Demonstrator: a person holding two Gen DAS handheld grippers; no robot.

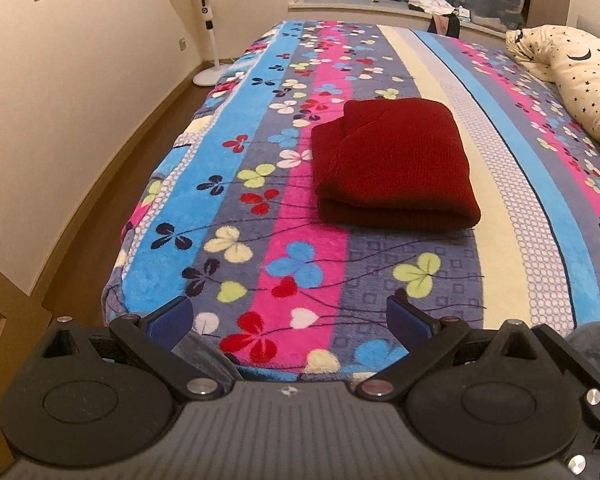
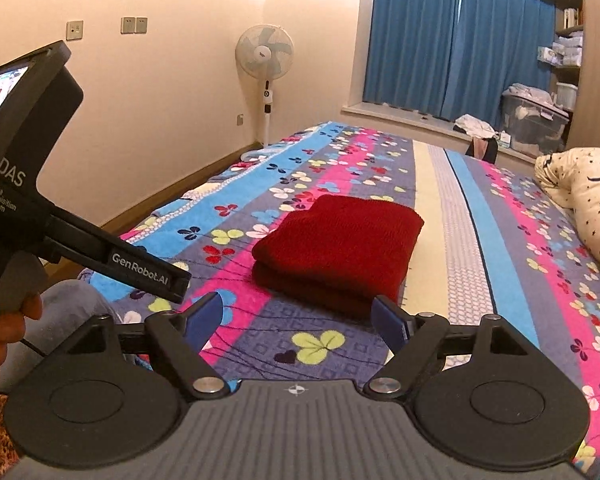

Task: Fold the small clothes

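A dark red knitted garment (image 1: 392,164) lies folded into a thick rectangle on the flowered blanket (image 1: 284,256) of the bed; the right wrist view shows the same red garment (image 2: 340,252). My left gripper (image 1: 290,316) hangs open above the near end of the bed, well short of the garment, nothing between its blue pads. My right gripper (image 2: 298,320) is open too, held above the blanket just in front of the garment's near edge, empty. The left device (image 2: 28,184) shows at the left of the right wrist view, held by a hand (image 2: 8,320).
A star-patterned pillow (image 1: 580,76) lies at the bed's right side. A standing fan (image 1: 204,20) is by the wall at the bed's far left corner. Blue curtains (image 2: 460,40), a storage box (image 2: 536,120) and loose clothes sit on the window ledge. Wooden floor (image 1: 112,208) runs along the left.
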